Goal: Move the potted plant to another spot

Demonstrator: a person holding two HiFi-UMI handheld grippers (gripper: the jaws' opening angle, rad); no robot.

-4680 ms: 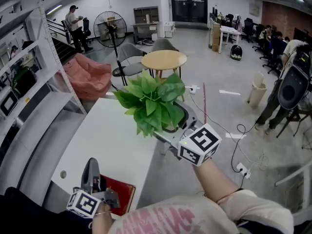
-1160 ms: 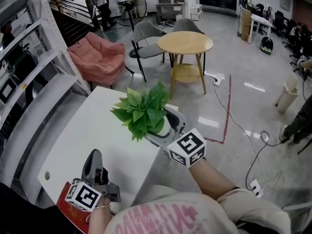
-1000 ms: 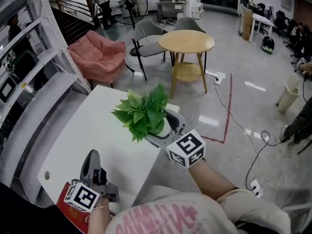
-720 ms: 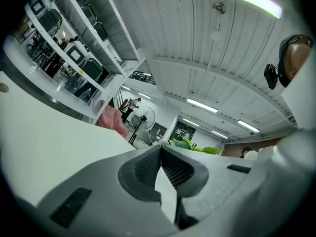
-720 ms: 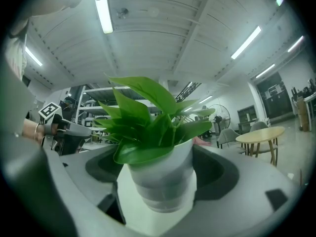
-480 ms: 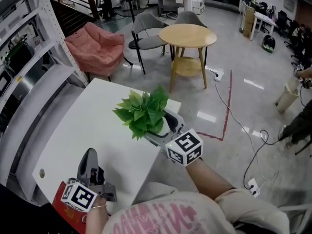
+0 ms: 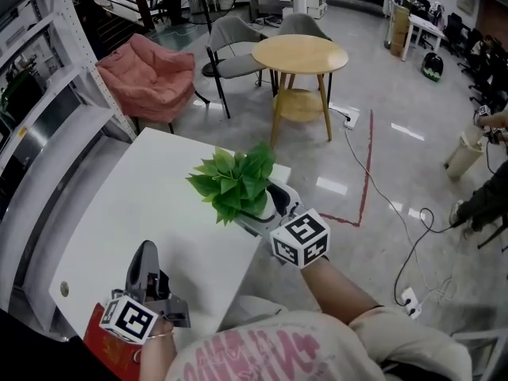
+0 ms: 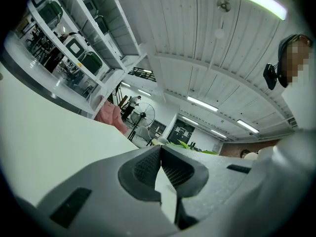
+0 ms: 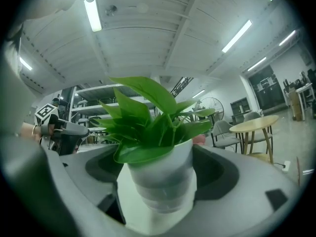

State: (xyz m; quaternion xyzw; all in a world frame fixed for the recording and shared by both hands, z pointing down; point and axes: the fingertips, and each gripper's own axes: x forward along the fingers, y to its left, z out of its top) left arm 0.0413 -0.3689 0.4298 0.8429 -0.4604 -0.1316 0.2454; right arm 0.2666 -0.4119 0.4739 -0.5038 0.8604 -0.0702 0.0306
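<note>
The potted plant [image 7: 234, 185], green leaves in a white pot [image 9: 160, 179], stands upright between the jaws of my right gripper [image 7: 259, 205], which is shut on the pot's sides. It hangs low over the white table [image 7: 151, 205], close to the table's right edge; whether the pot's base touches the top I cannot tell. In the right gripper view the pot fills the gap of my right gripper [image 9: 160, 174]. My left gripper [image 7: 146, 254] lies near the table's front edge, shut with nothing in it; its pads [image 8: 148, 168] meet at the tips.
A red book [image 7: 99, 348] lies at the table's front left corner. Metal shelves [image 7: 48, 125] run along the left. Beyond the table stand a pink armchair [image 7: 151, 74], a grey chair [image 7: 230, 42] and a round wooden table [image 7: 300, 54]. Cables cross the floor at right.
My right gripper has come down with the plant, from out beyond the table's far edge to low over its right side. The left gripper stays shut near the front edge.
</note>
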